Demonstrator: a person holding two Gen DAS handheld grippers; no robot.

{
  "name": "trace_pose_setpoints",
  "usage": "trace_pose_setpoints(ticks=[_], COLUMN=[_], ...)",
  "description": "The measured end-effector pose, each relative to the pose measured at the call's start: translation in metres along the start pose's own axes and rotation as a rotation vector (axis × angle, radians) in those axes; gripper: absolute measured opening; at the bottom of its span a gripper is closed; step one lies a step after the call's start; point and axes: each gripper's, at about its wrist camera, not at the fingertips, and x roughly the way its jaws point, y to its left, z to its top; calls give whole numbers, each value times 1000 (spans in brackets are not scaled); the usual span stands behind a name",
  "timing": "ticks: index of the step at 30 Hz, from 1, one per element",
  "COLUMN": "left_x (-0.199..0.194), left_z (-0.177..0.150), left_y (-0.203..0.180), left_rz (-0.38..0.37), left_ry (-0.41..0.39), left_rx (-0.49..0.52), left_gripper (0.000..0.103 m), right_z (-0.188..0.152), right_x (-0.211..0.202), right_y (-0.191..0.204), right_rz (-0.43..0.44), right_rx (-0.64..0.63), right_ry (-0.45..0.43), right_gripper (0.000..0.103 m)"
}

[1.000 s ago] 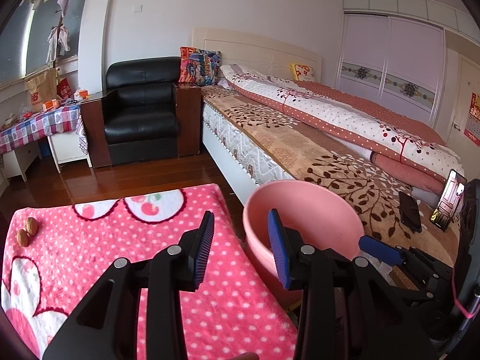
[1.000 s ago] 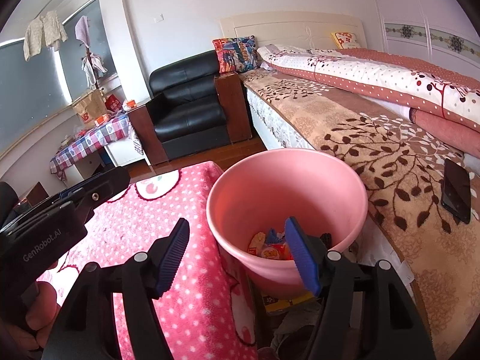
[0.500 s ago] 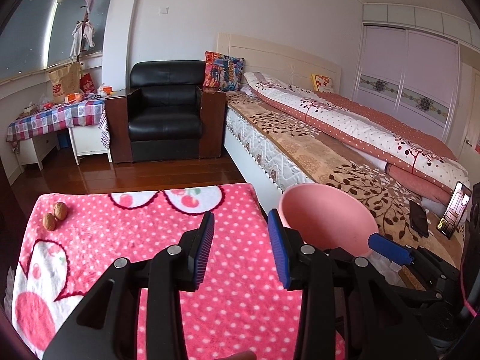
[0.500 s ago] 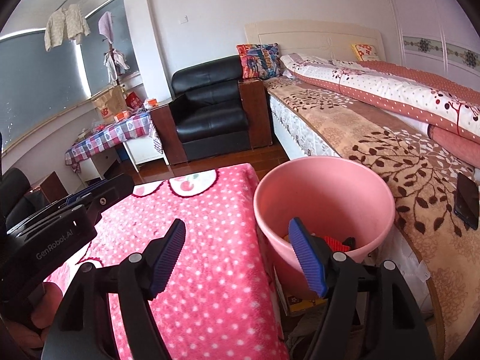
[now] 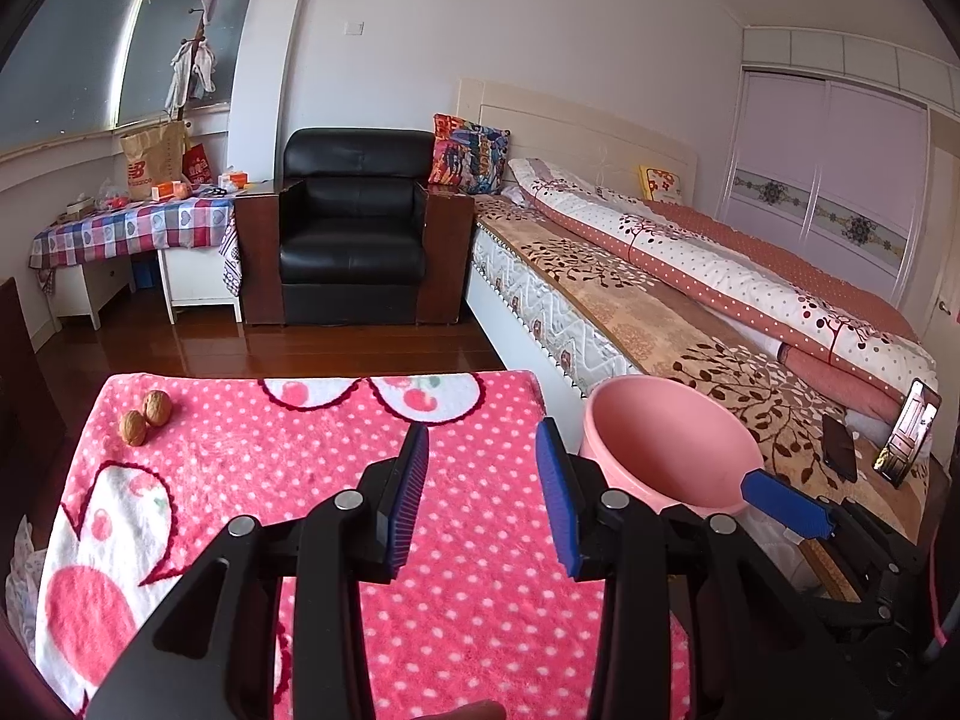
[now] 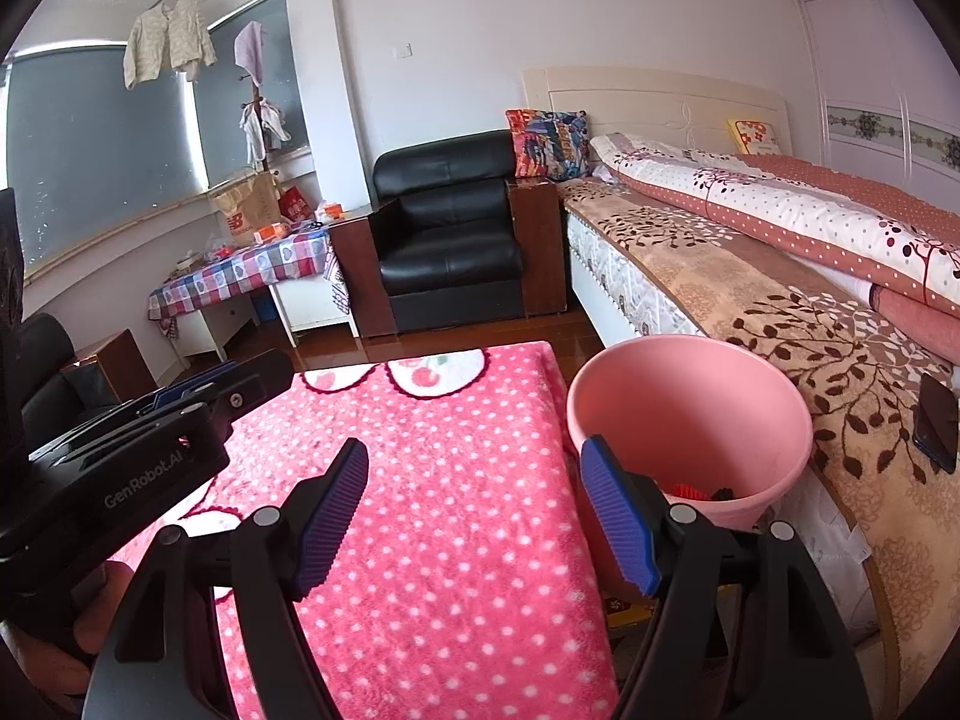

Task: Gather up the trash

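Two walnuts point(image 5: 146, 417) lie at the far left corner of the table's pink polka-dot cloth point(image 5: 288, 468). A pink bucket point(image 5: 660, 444) stands between the table and the bed. In the right wrist view the bucket point(image 6: 690, 396) shows red and dark scraps point(image 6: 696, 491) at its bottom. My left gripper point(image 5: 483, 429) hovers open over the middle of the cloth with nothing between its fingers. Over the cloth's right edge, just left of the bucket's rim, my right gripper point(image 6: 474, 444) is open and holds nothing. The walnuts are hidden in the right wrist view.
A bed point(image 5: 690, 312) with a patterned cover runs along the right, with a dark phone point(image 6: 936, 426) and a propped phone point(image 5: 909, 432) on it. A black armchair point(image 5: 354, 228) and a checked side table point(image 5: 132, 228) stand beyond the wooden floor.
Both grippers have drawn back and leftward from the bucket, which now sits farther right in both views. More of the cloth and the walnuts shows. The right jaws stand slightly wider.
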Motion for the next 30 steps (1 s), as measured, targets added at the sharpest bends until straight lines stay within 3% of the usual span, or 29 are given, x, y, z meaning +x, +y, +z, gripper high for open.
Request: trace_pose_setpoints(ticks=[14, 30], left_x=[-4, 13], left_z=[-5, -7], left_y=[11, 23], left_rz=[0, 15], left_ry=[2, 34], left_rx=[-11, -28], left_gripper=[37, 37], right_z=[-8, -9], right_x=[-3, 21], right_y=[9, 6], right_rz=[0, 1], right_rx=[10, 24], right_ry=[-2, 43], right_gripper=[72, 72])
